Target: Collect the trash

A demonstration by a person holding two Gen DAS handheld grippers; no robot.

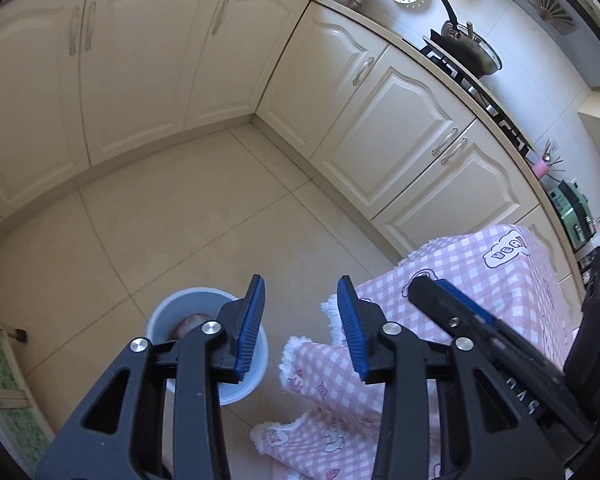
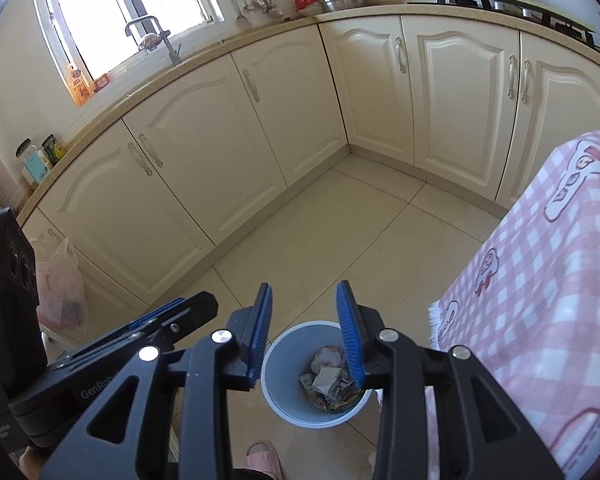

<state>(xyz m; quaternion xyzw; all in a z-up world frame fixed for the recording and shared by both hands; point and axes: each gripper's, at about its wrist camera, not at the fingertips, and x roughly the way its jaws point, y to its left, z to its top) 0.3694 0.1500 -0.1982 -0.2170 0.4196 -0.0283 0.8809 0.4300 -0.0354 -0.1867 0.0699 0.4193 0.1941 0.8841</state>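
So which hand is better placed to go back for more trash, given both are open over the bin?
Probably the right gripper: empty, beside the checked tablecloth. The left gripper sits farther over the bin.

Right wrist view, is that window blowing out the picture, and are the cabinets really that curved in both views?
Right wrist view: the window is overexposed to plain white, though the bin and its trash below stay clear. Left wrist view: even light, no glare. Both views: fisheye distortion bows the cabinet doors and countertop edge, with dark corners.
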